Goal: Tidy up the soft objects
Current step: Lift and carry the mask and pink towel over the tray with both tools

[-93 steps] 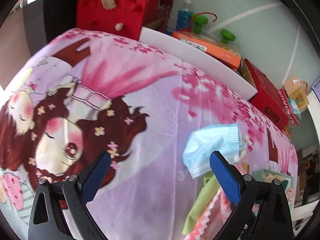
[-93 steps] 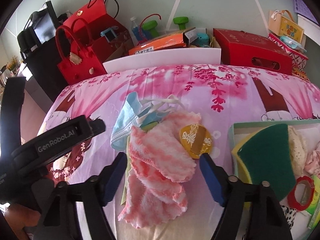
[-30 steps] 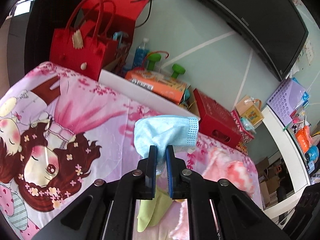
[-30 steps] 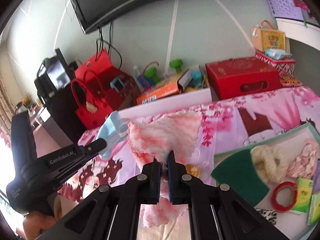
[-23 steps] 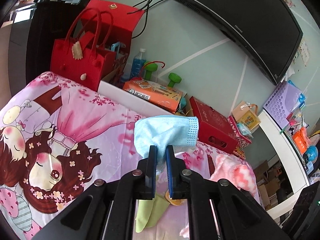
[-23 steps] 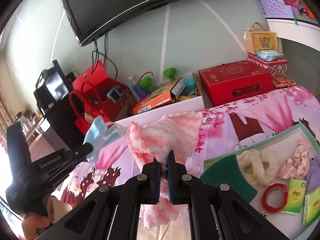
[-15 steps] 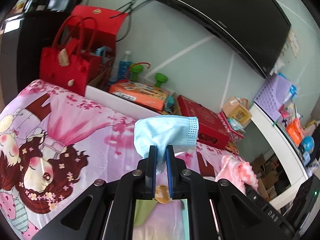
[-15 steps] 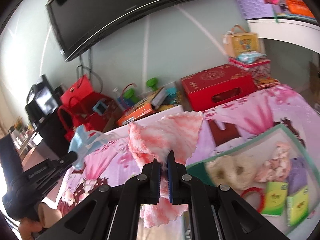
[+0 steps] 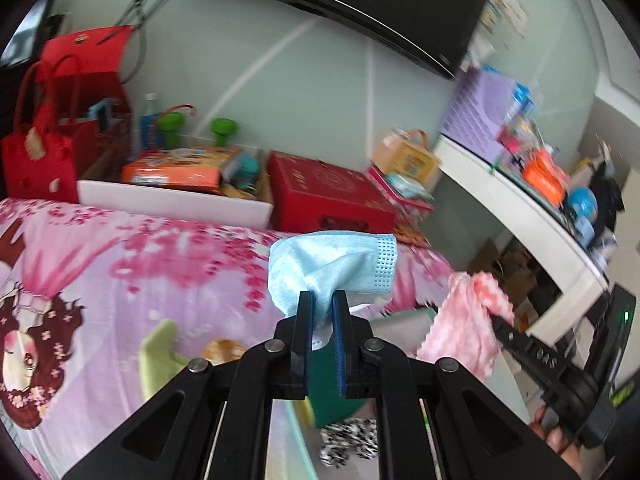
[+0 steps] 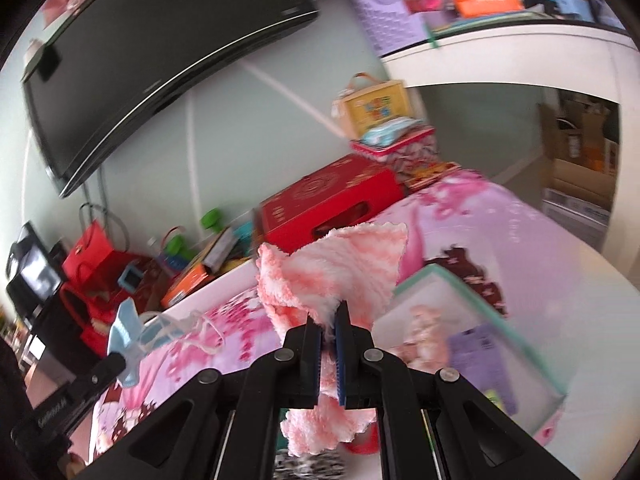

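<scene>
The left gripper (image 9: 322,312) has its jaws clamped on a crumpled pale-blue paper face mask (image 9: 332,266); the right gripper (image 10: 328,330) pinches a fluffy pink-and-white cloth (image 10: 332,264) — both are carried aloft toward the teal-rimmed shallow box (image 10: 472,292). Next, I'd judge: lower and release inside its rim — open air above, clutter along the wall.

Mask (image 9: 332,264) left of towel (image 9: 464,328), seemingly.
</scene>
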`<state>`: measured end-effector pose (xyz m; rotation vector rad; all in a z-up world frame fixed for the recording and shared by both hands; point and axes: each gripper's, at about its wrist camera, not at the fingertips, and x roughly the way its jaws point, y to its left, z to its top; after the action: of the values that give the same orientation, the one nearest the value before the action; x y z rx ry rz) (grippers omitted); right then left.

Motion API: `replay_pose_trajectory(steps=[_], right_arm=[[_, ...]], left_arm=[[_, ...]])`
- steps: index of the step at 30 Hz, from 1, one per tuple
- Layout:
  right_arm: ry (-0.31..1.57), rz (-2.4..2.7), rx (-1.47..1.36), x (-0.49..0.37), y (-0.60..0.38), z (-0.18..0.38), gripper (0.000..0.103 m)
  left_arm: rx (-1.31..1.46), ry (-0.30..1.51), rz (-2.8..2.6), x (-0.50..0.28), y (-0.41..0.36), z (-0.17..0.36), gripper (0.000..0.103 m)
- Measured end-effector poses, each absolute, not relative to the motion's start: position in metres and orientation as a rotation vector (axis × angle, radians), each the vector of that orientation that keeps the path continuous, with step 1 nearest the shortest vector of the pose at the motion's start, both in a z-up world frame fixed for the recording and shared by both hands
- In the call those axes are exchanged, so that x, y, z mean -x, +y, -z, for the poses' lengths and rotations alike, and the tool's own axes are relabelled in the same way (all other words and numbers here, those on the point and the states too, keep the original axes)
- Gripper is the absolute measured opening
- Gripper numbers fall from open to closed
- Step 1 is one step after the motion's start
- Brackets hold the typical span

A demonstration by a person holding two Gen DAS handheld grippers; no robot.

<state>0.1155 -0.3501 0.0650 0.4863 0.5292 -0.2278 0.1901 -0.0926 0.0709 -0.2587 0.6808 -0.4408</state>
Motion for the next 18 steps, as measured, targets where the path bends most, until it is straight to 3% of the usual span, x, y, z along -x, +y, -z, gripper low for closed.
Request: replay_pose_trajectory(steps=[18], right_arm=[[0.602,0.329,-0.512,-0.106,-0.397,-0.039,0.006]], left_arm=[[0.089,0.832,0.592,-0.179,-0.192,-0.020,0.009]])
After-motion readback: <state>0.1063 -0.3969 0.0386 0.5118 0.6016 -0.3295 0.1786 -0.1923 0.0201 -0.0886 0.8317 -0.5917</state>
